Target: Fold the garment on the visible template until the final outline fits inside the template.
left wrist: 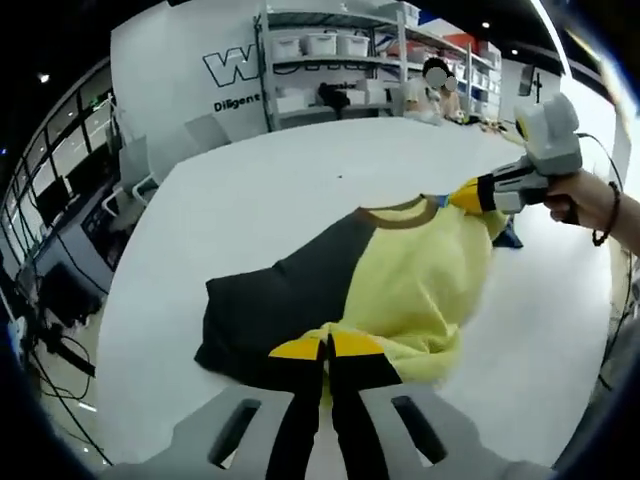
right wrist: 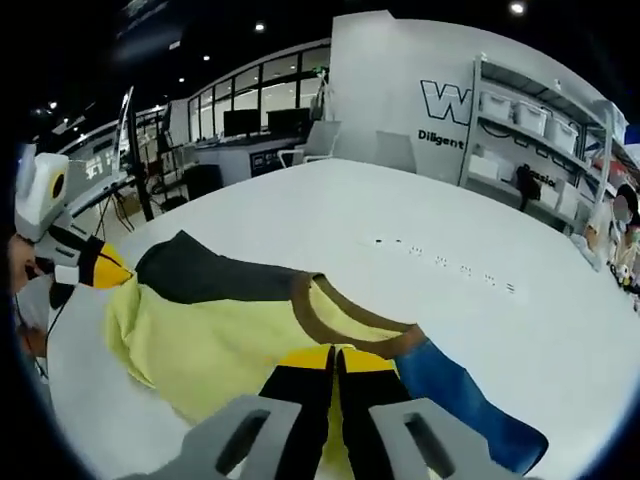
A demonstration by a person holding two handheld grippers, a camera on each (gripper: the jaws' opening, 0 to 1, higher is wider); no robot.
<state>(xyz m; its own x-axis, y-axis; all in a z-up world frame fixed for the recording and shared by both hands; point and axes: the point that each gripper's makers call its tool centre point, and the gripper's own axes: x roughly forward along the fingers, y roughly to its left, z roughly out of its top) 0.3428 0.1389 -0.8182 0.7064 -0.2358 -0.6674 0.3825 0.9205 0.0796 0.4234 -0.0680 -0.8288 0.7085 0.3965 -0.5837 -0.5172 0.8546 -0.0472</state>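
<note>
Garment (left wrist: 400, 270): one piece, yellow body with a dark grey section, a brown collar band and a blue part at the neck end. It lay partly lifted on a white table (left wrist: 250, 190), stretched between the two grippers. No template outline could be made out beneath it.

Left gripper (left wrist: 328, 350): jaws pressed together, pinching a bunched yellow edge of the garment, with the dark grey section alongside. It also appeared at the far left of the right gripper view, held by a hand.

Right gripper (right wrist: 336, 360): jaws closed on the garment just below the brown collar (right wrist: 345, 325), with the blue part beside them. Seen in the left gripper view, a person's hand (left wrist: 580, 195) held it at the collar end.

Background: shelving with bins (right wrist: 540, 120) and a white wall with lettering.
</note>
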